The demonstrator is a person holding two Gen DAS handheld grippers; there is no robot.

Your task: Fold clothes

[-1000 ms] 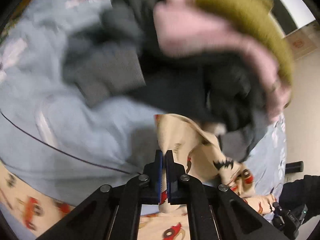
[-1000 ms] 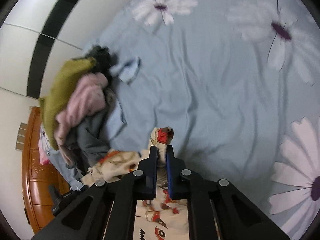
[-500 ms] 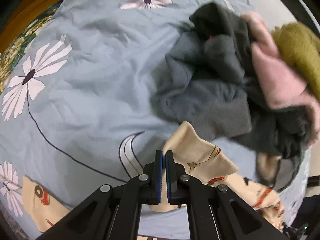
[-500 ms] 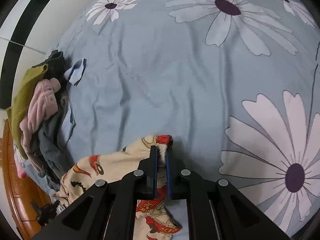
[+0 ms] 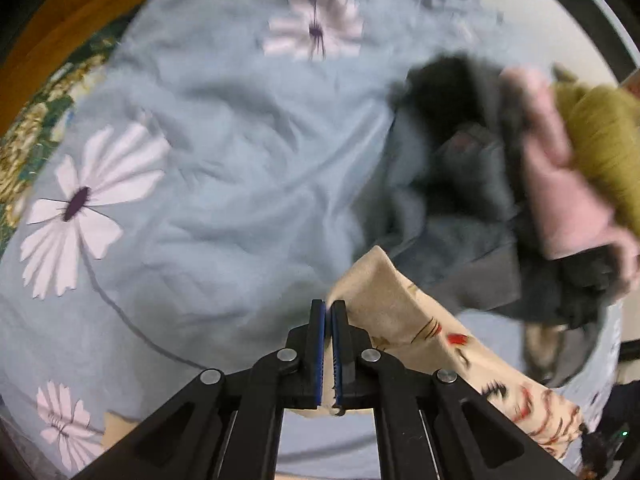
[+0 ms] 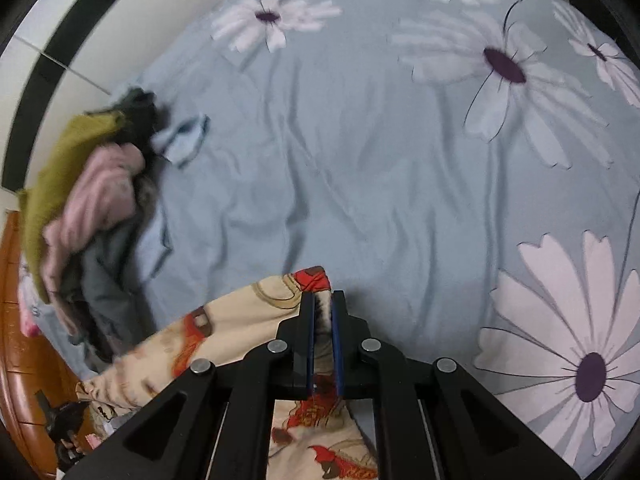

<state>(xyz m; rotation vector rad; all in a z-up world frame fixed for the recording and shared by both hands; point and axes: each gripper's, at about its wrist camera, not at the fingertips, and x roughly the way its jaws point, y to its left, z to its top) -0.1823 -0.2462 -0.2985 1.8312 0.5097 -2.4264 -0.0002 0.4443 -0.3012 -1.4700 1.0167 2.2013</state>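
Note:
A cream garment printed with red cartoon figures is held by both grippers above a blue bedsheet with white daisies. My left gripper is shut on one corner of it; the cloth trails down to the right. In the right wrist view, my right gripper is shut on a red-trimmed edge of the same cream garment, which hangs away to the left and below the fingers. Both grippers point steeply down at the bed.
A heap of clothes, dark grey, pink and olive, lies on the bed at the right of the left view; the same heap sits at the left of the right view. A wooden bed frame edges the mattress.
My left gripper has swung sideways with the garment corner, so the clothes heap slid right and more sheet shows. My right gripper tipped toward the open flowered sheet and sank a little.

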